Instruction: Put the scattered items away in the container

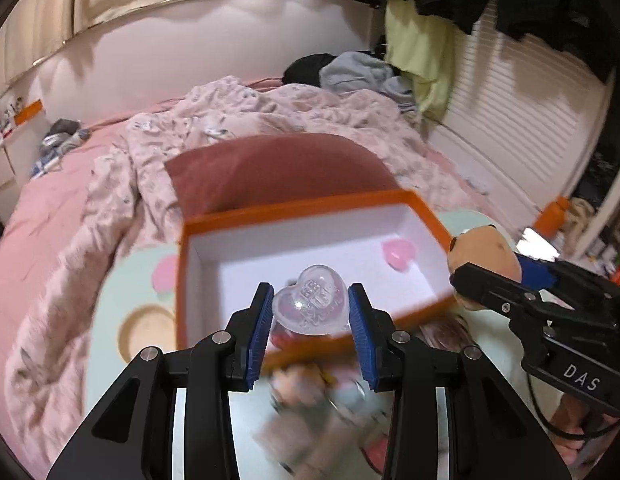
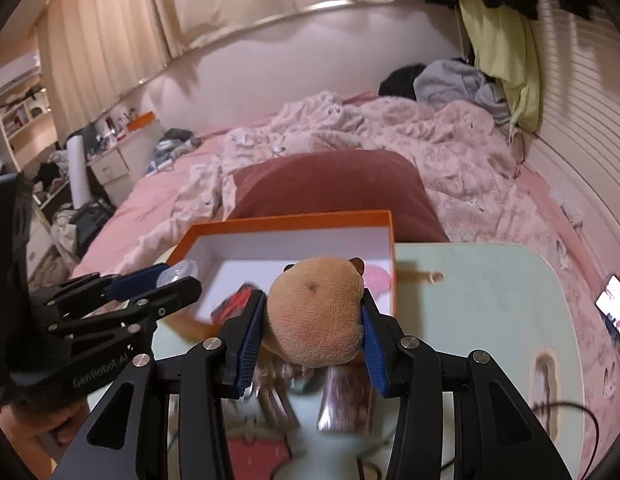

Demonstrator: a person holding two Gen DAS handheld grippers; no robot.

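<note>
My left gripper [image 1: 310, 312] is shut on a clear heart-shaped case [image 1: 311, 305], held above the near wall of the orange box [image 1: 294, 210]. The box has a white inside, and a pink heart [image 1: 397, 258] lies in its far right corner. My right gripper [image 2: 313, 320] is shut on a brown plush toy [image 2: 316, 312], lifted just in front of the same orange box [image 2: 294, 220]. The left gripper [image 2: 166, 280] with the clear case [image 2: 178, 271] shows at the left of the right wrist view. The plush toy [image 1: 480, 262] appears at the right of the left wrist view.
The box stands on a pale green lap table [image 2: 482, 300] on a pink bed. A dark red pillow [image 1: 278, 168] lies right behind the box. Several blurred small packets [image 2: 342, 396] lie on the table under the grippers. A phone [image 2: 614, 304] rests on the bed at right.
</note>
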